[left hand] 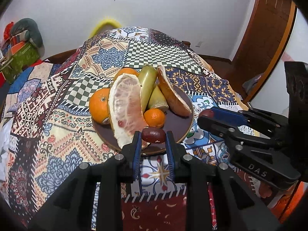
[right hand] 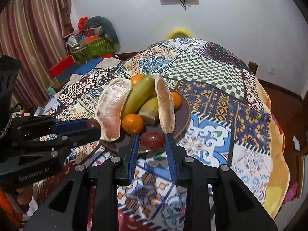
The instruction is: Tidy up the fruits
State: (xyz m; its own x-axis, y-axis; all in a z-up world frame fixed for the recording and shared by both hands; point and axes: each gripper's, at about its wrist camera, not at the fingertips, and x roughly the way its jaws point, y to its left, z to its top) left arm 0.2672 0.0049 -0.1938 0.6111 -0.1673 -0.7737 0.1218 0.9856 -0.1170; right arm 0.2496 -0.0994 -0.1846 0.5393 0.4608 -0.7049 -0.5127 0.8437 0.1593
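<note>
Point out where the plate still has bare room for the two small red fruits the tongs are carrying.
Bare patches of the plate: the near rim in front of the small orange, and the right edge beside the right pomelo wedge. The middle and back are crowded with bananas, oranges and the left pomelo wedge. The tablecloth right of the plate is open.

Left gripper (left hand: 153,137) pinches a red date (left hand: 153,134) over the fruit plate (left hand: 179,127).
</note>
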